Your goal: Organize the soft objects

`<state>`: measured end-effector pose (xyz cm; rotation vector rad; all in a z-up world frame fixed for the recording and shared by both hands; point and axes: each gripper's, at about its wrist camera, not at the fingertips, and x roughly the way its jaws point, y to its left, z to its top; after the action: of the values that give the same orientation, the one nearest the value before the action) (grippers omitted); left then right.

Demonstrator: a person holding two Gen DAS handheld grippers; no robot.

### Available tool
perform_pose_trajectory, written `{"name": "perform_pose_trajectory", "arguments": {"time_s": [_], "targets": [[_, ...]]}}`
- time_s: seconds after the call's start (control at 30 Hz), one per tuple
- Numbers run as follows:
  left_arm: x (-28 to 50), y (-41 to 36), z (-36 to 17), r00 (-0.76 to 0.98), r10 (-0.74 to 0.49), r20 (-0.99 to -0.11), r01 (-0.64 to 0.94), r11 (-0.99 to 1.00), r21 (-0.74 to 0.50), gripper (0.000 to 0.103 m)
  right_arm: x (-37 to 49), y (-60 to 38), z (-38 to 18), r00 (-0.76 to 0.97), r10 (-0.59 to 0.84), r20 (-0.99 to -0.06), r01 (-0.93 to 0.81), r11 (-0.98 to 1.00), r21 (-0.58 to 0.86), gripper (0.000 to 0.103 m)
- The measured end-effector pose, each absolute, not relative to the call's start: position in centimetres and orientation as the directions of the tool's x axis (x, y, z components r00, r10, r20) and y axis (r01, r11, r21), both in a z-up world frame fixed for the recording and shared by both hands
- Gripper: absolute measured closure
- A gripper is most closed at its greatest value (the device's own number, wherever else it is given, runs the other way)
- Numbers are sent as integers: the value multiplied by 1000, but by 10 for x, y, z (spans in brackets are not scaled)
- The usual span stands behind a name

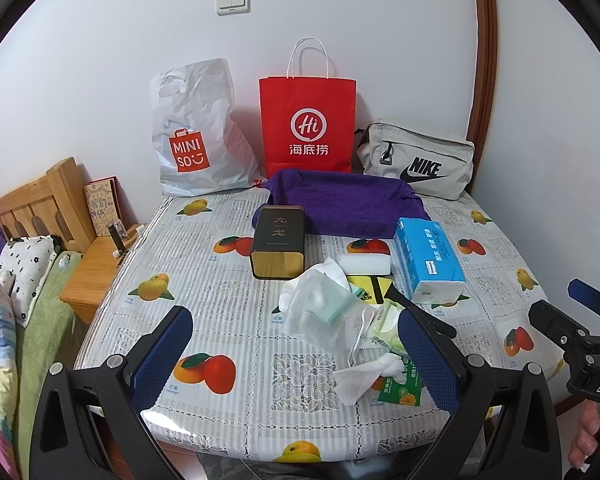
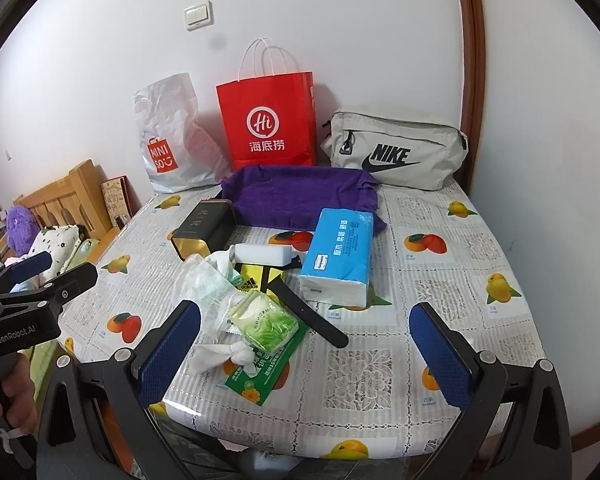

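Nothing is picked yet: both grippers, left [image 1: 296, 354] and right [image 2: 305, 354], hover with fingers spread; next, pinching the crumpled tissue [image 2: 224, 354] at 12 o'clock.

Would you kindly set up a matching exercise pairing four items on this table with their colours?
Things:
1. paper bag with the Hi logo
2. towel
3. tissue pack
4. Nike pouch

Colours:
a. purple
b. pale grey
c. red
d. blue and white

Pairs: 1-c, 2-a, 3-d, 4-b
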<state>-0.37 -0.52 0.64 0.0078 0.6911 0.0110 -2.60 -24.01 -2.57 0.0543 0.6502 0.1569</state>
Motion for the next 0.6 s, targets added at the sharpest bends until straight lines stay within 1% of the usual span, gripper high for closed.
{"name": "perform_pose_trajectory", "arguments": {"time_s": [0.37, 0.6], "targets": [[-4, -5, 6, 768, 13, -640, -9, 1000, 10, 0, -26, -240, -26, 784, 165, -599, -132, 986, 100, 0], [14, -3, -16, 728, -20, -685, 7, 1000, -22, 0, -14, -235, -40, 766, 166, -621, -145, 986, 85, 0]]}}
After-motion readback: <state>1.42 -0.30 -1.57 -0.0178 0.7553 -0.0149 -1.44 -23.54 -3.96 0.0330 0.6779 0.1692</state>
